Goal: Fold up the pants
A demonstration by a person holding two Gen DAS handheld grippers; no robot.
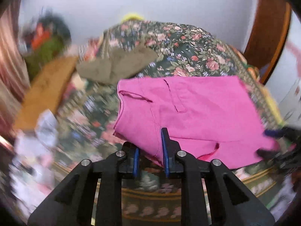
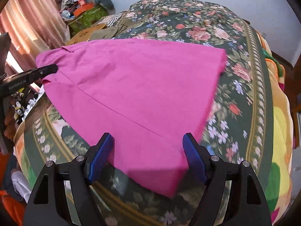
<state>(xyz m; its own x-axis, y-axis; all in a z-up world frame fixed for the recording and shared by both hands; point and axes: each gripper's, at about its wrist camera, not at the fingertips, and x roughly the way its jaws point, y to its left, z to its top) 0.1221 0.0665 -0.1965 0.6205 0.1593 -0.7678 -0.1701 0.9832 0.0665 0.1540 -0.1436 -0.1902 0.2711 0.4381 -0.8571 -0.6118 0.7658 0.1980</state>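
Mostly folded pink pants [image 2: 131,86] mid-frame on bed [image 2: 244,56]; left tongs [image 1: 150,150] narrowly parted astride hem, right tongs [image 2: 148,156] spread; final fold probably left

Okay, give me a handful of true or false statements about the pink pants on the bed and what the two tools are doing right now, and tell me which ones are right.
1. The pink pants lie on a floral bedspread. True.
2. The right tool is clamped shut on the fabric. False: its jaws stand wide open, with the pants' near corner between them.
3. An olive-brown garment lies on the bed beyond the pants. True.
4. The left tool is far from the pants. False: it is at their near edge, jaws parted.
5. The pants are blue denim. False: they are plain pink.
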